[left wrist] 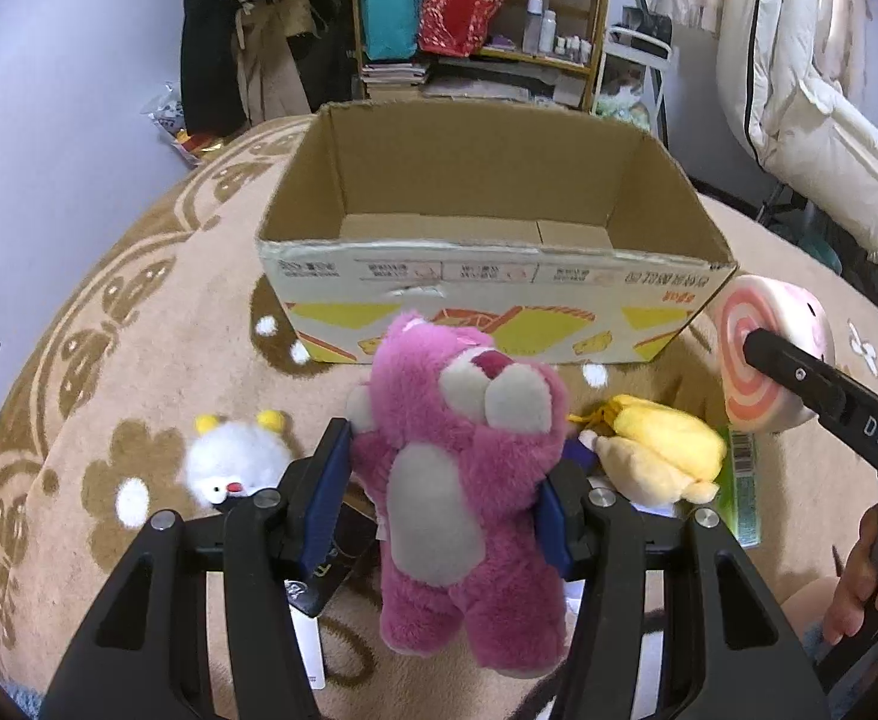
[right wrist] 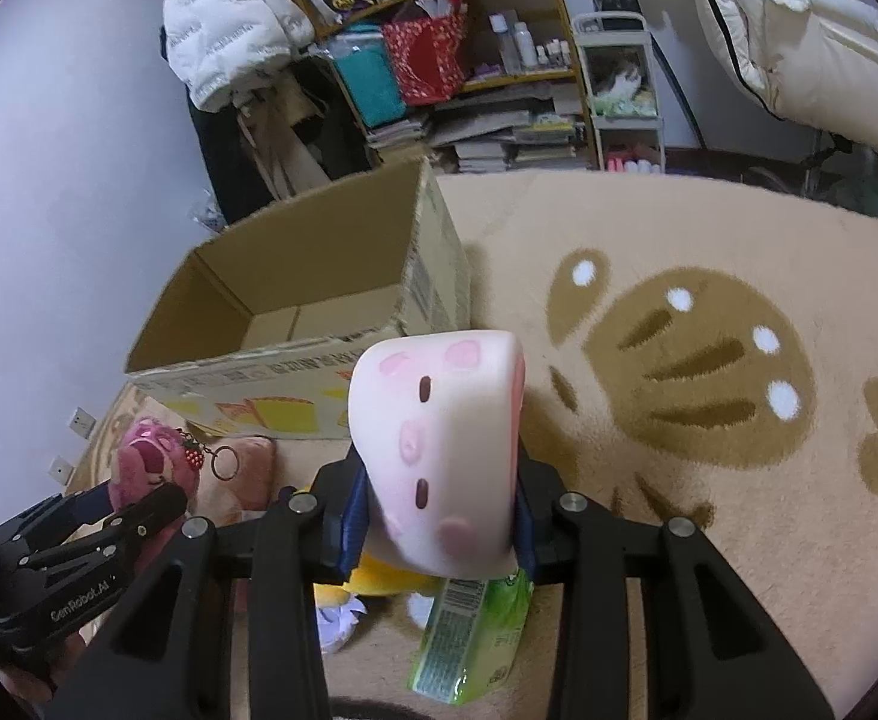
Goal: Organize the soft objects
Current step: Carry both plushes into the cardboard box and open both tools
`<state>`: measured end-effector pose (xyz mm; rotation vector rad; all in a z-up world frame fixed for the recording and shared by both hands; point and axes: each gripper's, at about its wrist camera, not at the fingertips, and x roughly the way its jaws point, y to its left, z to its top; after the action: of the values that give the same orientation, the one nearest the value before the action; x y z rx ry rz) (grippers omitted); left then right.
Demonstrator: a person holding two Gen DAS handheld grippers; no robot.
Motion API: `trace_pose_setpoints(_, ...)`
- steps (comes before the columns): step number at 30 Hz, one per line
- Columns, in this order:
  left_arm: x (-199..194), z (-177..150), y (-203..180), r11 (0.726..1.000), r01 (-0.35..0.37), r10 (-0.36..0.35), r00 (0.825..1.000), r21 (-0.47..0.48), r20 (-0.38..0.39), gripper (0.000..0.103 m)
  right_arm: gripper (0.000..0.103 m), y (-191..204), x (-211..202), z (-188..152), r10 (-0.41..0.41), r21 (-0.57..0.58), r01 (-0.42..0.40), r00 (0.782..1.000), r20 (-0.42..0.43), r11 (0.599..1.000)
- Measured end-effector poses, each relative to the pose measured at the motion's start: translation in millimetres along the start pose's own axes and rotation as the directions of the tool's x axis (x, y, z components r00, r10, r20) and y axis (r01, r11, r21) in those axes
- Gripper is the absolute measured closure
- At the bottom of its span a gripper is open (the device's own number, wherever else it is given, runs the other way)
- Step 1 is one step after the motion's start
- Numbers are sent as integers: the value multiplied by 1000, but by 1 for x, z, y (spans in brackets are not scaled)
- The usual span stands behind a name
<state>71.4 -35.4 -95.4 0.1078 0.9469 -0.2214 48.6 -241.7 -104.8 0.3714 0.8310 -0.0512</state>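
My left gripper [left wrist: 445, 480] is shut on a pink plush bear [left wrist: 463, 480] and holds it above the rug, in front of an open cardboard box [left wrist: 499, 288]. The bear also shows in the right wrist view [right wrist: 151, 462] with a strawberry keychain. My right gripper [right wrist: 439, 510] is shut on a pink-and-white swirl roll-cake squishy [right wrist: 439, 450], which shows at the right of the left wrist view [left wrist: 763, 354]. The box [right wrist: 295, 312] stands empty to the left of the right gripper.
On the beige patterned rug [left wrist: 109, 360] lie a white fluffy toy with yellow horns [left wrist: 235, 468], a yellow plush [left wrist: 661, 456] and a green packet [right wrist: 469, 636]. Cluttered shelves [left wrist: 475, 12] and hanging coats [left wrist: 799, 90] stand behind the box.
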Motion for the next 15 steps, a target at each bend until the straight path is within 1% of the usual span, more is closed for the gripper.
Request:
trace_pose_setpoints(3, -12, 2, 3, 1000, -25, 25, 999, 2, 34, 50, 62, 5, -9, 0, 10, -15, -10, 1000, 23, 1000)
trace_pose_setpoints(6, -27, 7, 10, 1000, 1, 1, 998, -19, 62, 50, 62, 15, -22, -1, 15, -50, -13, 999, 45, 999)
trace_pose_setpoints(11, -54, 20, 14, 999, -42, 40, 986, 8, 161, 49, 62, 33, -40, 1, 40, -126, -30, 996, 80, 992)
trace_pose_setpoints(15, -62, 35, 18, 999, -51, 47, 979, 13, 196, 49, 62, 44, -47, 7, 45, -169, -28, 994, 99, 985)
